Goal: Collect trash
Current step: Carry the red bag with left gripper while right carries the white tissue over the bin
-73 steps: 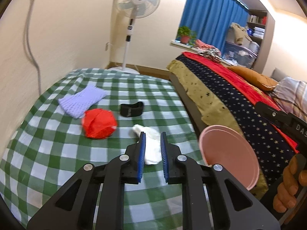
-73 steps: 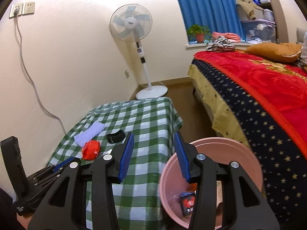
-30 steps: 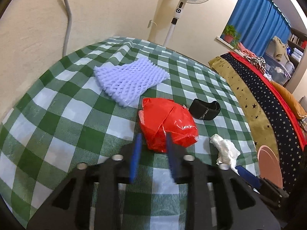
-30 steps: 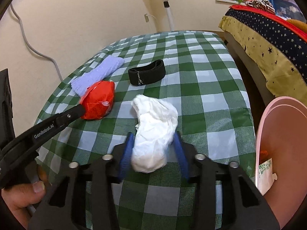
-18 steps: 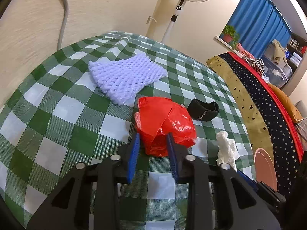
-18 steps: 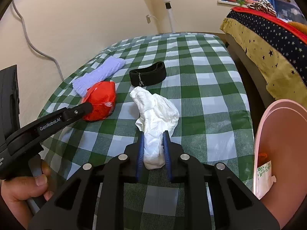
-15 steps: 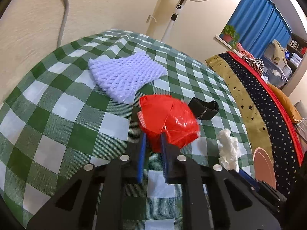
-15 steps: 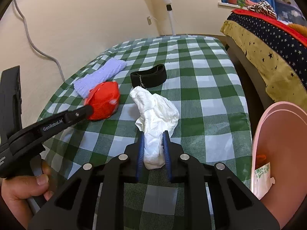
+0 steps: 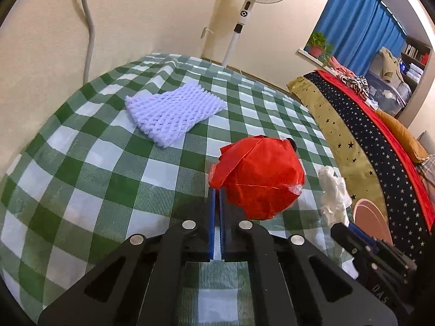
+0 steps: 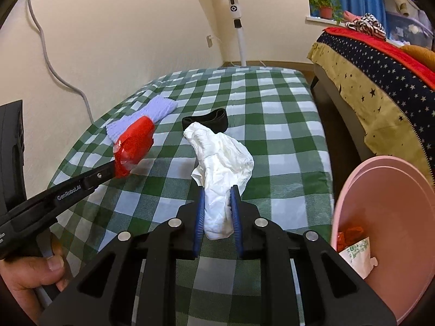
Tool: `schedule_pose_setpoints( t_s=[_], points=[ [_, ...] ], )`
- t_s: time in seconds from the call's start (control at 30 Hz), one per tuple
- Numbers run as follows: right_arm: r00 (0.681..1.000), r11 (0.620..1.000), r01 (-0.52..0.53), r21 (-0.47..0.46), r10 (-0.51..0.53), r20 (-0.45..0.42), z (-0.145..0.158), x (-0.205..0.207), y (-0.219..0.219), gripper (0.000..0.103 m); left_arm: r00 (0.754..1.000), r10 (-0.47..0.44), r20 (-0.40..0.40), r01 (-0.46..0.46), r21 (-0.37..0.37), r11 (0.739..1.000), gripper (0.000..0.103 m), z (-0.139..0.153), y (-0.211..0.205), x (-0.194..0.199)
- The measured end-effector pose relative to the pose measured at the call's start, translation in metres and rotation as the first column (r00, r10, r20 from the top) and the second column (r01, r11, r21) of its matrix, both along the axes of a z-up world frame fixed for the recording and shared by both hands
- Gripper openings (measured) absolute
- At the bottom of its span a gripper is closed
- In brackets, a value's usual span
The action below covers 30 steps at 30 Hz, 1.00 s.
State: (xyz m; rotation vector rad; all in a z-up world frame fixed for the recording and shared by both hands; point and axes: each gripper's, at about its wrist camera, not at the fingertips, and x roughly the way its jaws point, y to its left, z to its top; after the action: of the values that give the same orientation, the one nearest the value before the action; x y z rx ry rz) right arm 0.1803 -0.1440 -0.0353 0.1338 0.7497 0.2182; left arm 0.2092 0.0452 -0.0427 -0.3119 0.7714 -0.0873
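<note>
My left gripper [image 9: 216,193] is shut on an edge of the crumpled red plastic bag [image 9: 258,179], which hangs a little above the green checked tablecloth [image 9: 81,163]. The right wrist view shows that gripper [image 10: 115,167] from the side with the red bag [image 10: 133,144] at its tip. My right gripper [image 10: 217,193] is shut on the crumpled white paper [image 10: 223,160], whose upper end stands up above the fingers. A pink bin [image 10: 380,190] with some wrappers inside sits beside the table at the right.
A lavender foam net [image 9: 174,111] and a black band [image 10: 214,119] lie on the cloth further back. A standing fan [image 9: 244,13] is behind the table. A bed with a starred blanket [image 9: 367,135] runs along the right. A cable hangs on the wall at the left.
The left jaws closed on the red bag and raised it off the cloth. The right jaws closed on the white paper and lifted it slightly.
</note>
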Motion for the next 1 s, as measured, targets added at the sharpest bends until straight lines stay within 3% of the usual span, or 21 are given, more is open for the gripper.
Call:
schedule_pose_setpoints(
  t_s=[0.6,1.0],
  points=[
    [0.993,0.998,0.031,-0.055,-0.024,0.114,0.049,-0.047,-0.03,0.019,0.996,-0.044,0.078,0.039,0.066,0.997,0.002,0.036,-0.017,-0.052],
    [0.98,0.995,0.08,-0.065,-0.067,0.186,0.106,-0.082,-0.065,0.019,0.985,-0.101,0.137,0.089,0.088,0.992,0.002,0.061,-0.036,-0.078]
  ],
)
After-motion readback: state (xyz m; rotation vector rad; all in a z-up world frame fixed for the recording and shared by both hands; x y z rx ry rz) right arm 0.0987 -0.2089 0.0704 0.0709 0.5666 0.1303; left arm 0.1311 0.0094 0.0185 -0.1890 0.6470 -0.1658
